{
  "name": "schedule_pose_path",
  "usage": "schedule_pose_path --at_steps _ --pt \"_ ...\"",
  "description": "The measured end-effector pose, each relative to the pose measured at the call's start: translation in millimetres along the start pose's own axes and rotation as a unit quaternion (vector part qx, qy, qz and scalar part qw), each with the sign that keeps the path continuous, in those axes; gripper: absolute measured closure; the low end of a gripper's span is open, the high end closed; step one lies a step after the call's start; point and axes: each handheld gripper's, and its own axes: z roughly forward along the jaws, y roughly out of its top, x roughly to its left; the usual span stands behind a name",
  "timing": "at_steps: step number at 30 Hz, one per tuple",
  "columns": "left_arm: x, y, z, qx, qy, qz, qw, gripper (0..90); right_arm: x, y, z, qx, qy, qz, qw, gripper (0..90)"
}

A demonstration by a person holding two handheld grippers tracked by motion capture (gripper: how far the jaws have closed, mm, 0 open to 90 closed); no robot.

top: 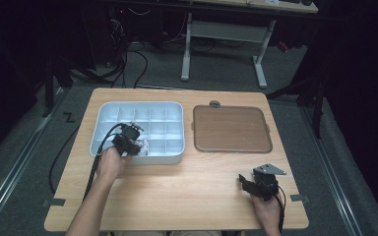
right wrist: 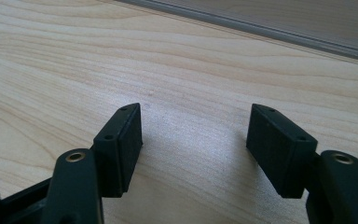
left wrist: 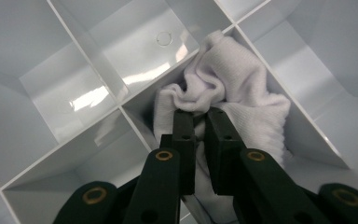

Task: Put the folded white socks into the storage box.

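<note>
Cloth, white and knitted, lies bunched in a front-row compartment of the white divided tray; the left gripper pinches a fold of it between nearly closed jaws, while the right gripper rests spread wide over the bare wooden table, near the brown tray

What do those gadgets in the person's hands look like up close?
Both are black. The left gripper has two flat, blocky jaws with brass-coloured rivets at the joints and a black cable. The right gripper carries a grey three-cornered plate on top. The forearms look bare, no sleeves.
</note>
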Motion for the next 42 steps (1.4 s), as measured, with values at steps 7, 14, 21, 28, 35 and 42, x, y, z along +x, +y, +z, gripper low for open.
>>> schedule_pose_path --at_steps 7,14,21,28,35,42 --pt "0.6 4.1 -9.8 -0.019 -0.018 -0.01 0.9996 74.3 0.0 0.0 0.1 -0.001 0.0 0.001 1.0 36.3" --pt "4.0 10.4 -21.8 -0.036 -0.039 -0.039 0.9978 65.0 -0.3 0.0 0.1 -0.001 0.0 0.0 1.0 36.3" --pt "10.6 12.4 -29.2 -0.056 -0.058 -0.072 0.9942 56.9 -0.3 0.0 0.1 -0.001 0.0 0.001 1.0 36.3" --pt "16.6 14.3 -39.4 -0.08 -0.079 -0.102 0.9884 49.7 -0.3 0.0 0.1 -0.001 0.0 0.001 1.0 36.3" --pt "17.5 14.6 -49.8 -0.096 -0.094 -0.113 0.9845 46.8 -0.3 0.0 0.0 -0.001 0.0 0.001 1.0 36.3" --pt "16.6 13.4 -62.9 -0.115 -0.113 -0.126 0.9789 45.7 -0.3 -0.1 0.1 -0.001 0.0 0.001 1.0 36.3"
